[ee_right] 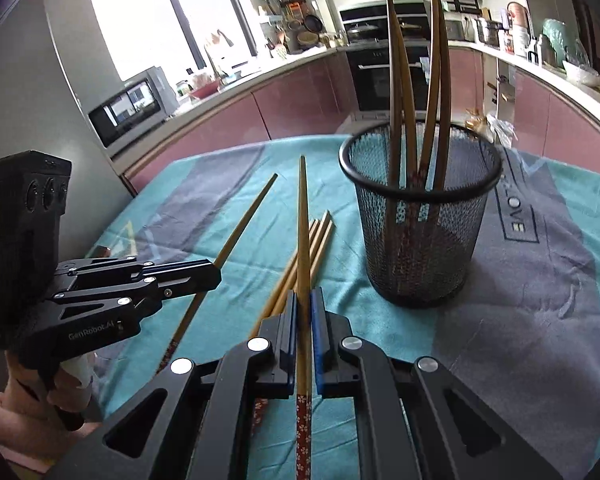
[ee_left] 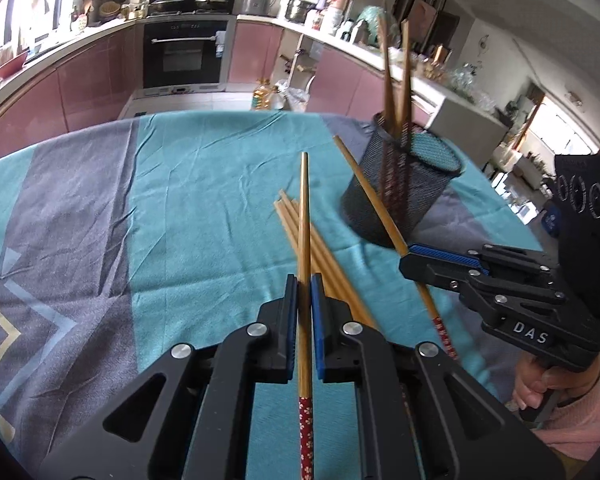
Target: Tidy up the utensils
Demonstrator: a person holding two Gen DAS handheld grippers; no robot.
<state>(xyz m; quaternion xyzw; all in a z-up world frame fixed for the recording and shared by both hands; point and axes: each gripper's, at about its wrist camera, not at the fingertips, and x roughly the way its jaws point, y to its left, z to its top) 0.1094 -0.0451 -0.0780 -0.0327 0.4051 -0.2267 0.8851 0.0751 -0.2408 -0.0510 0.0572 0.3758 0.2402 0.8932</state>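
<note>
Only a few readable bits here: the right gripper (ee_left: 410,258) has "DAS" in white on its black body, and the left gripper (ee_right: 216,276) says "GenRobot.AI" on its side. The tablecloth (ee_right: 540,280) has big outlined letters, but they're too cut off to read.

- chopsticks (ee_right: 304,232) looked smooth wood with a slight sheen
- holder (ee_right: 420,236) was black metal mesh
- desk cloth (ee_left: 204,184) was matt, creased fabric

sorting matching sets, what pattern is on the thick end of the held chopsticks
Red with small white flowers on the chopstick, clearest in the right wrist view.
</note>
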